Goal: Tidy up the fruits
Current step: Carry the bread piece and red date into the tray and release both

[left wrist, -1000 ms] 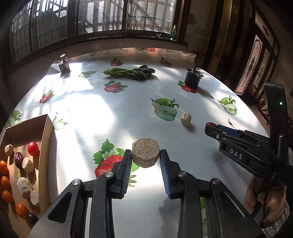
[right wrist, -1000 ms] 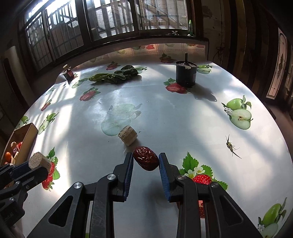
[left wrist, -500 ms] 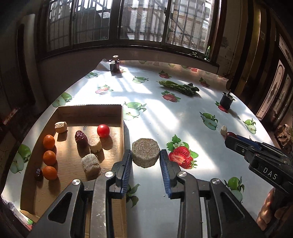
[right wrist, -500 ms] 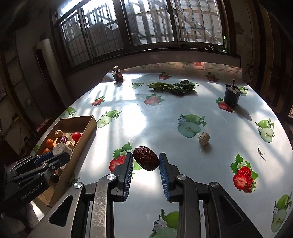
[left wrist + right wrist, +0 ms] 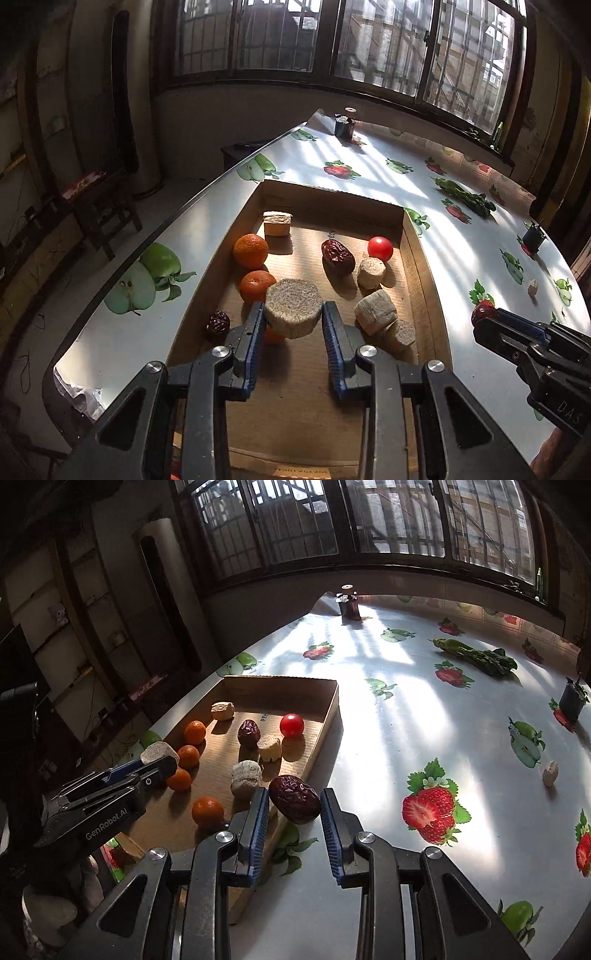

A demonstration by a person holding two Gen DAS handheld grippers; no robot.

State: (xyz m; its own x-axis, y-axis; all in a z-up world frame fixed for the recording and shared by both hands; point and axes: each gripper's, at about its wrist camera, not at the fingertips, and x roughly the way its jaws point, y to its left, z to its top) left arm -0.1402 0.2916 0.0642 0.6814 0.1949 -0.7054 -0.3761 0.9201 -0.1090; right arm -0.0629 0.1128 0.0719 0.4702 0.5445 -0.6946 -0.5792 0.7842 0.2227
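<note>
My left gripper [image 5: 293, 319]: clamped on a tan cut chunk [image 5: 293, 312], cardboard tray [image 5: 419, 258] beneath.
My right gripper [image 5: 293, 806]: gripping a red date [image 5: 294, 804] beside the tray's edge.

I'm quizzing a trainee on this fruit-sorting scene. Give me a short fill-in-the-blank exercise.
1. The left gripper is shut on a tan ____.
2. The right gripper is shut on a dark red ____.
3. The single tomato lies inside the cardboard ____.

Missing words: cake; date; box
</note>
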